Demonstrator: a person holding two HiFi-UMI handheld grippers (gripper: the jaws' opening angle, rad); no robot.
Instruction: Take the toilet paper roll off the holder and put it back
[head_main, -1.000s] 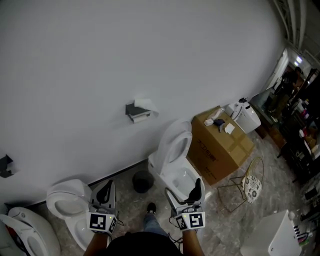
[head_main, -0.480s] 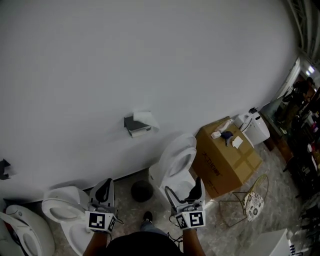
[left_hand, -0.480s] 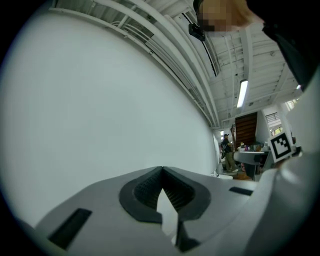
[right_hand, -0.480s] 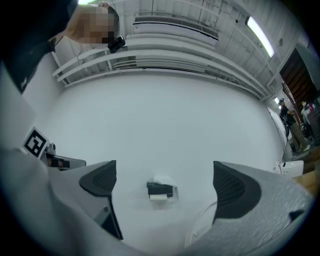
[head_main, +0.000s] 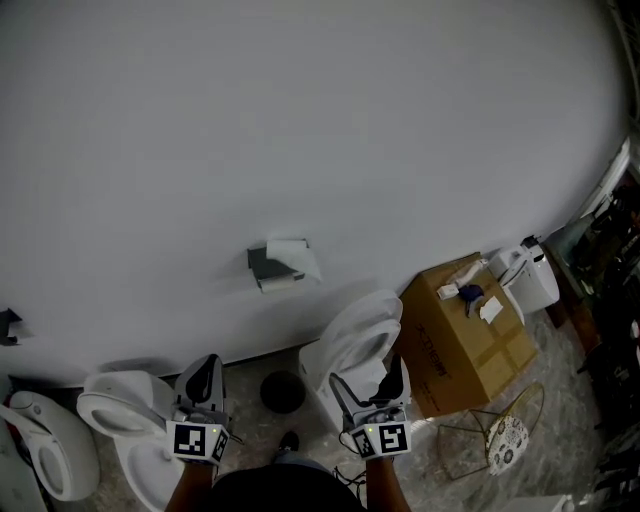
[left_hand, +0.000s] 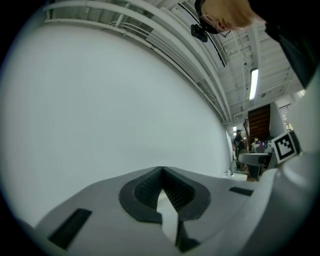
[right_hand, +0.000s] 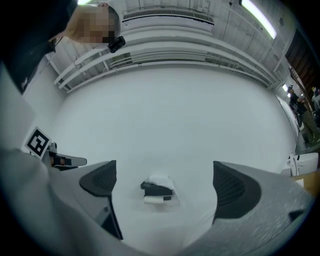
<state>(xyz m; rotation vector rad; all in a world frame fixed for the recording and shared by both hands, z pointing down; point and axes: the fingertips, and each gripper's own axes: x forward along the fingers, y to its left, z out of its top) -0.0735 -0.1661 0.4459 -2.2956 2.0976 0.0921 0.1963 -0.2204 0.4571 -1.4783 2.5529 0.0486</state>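
The white toilet paper roll hangs in the dark grey wall-mounted holder on the far white wall, with a loose white sheet draped over the holder's top. It is mounted and untouched, so the taking-off has not begun.

The right gripper is held low and near, well apart from the roll. Its jaws stand wide apart with nothing in them. Its own view frames the holder and roll between them, which looks like lining up for a reach. The left gripper is raised beside it, further left, with its jaws closed together on nothing. It seems to be the spare hand for now.

Below the holder and slightly right stands a white ceramic toilet with its lid raised. It sits between the person and the wall, so the reach probably has to pass over or beside it. A small dark round bin rests on the floor just left of it. Two more white toilets stand at the left. A brown cardboard box carrying small items sits to the right, and a white appliance is beyond it.
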